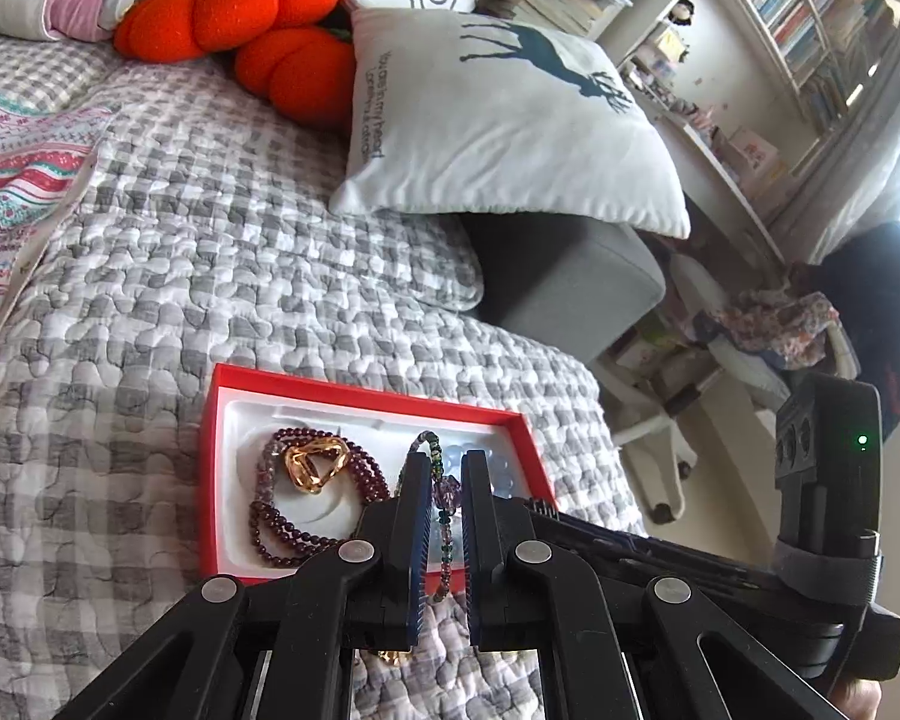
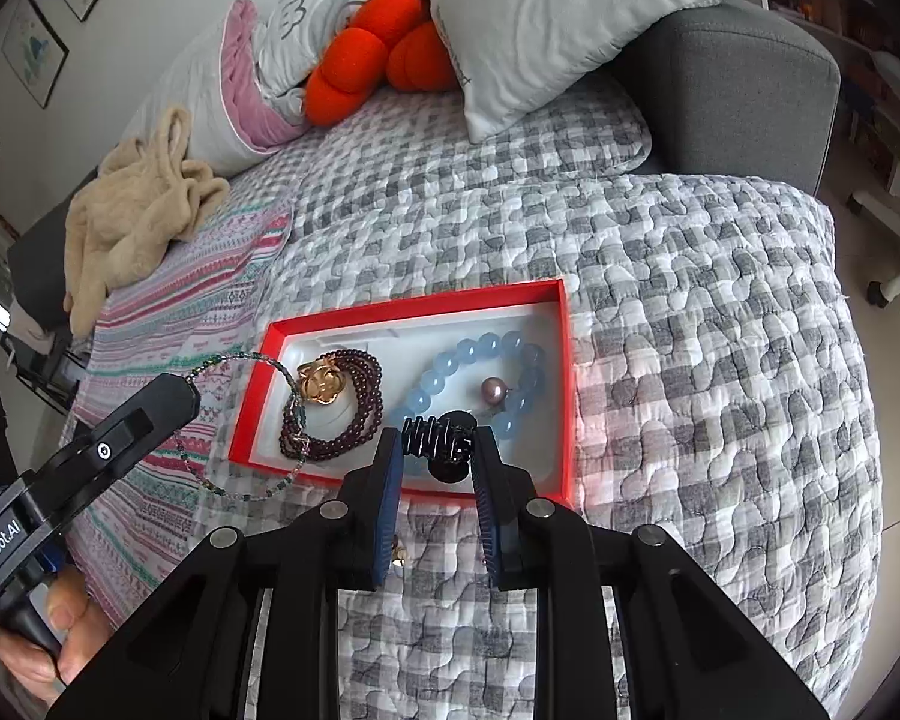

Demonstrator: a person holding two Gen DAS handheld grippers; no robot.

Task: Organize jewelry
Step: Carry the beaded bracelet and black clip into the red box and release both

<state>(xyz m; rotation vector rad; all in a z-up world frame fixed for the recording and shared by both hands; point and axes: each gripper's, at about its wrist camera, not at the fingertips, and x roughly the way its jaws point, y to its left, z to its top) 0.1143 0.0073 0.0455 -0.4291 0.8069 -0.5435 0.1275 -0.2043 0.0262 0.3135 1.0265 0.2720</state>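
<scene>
Four pieces already sit in the red box (image 2: 561, 384); my left gripper (image 1: 444, 468) pinches the green bead strand (image 2: 240, 360), my right gripper (image 2: 438, 450) the black hair claw (image 2: 441, 441), both unplaced.

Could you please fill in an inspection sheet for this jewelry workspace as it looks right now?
Surface: grey checked quilt on a bed.
Job's things: red box holds a dark red bead strand, gold piece, blue bead bracelet and pearl; a small gold item lies on the quilt.
Clutter: beige cloth, cushions, orange plush.
Grippers: left gripper shut on a green bead necklace; right gripper shut on a black hair claw.
Cables: nothing seen.
Surroundings: bookshelves, white chair.
</scene>
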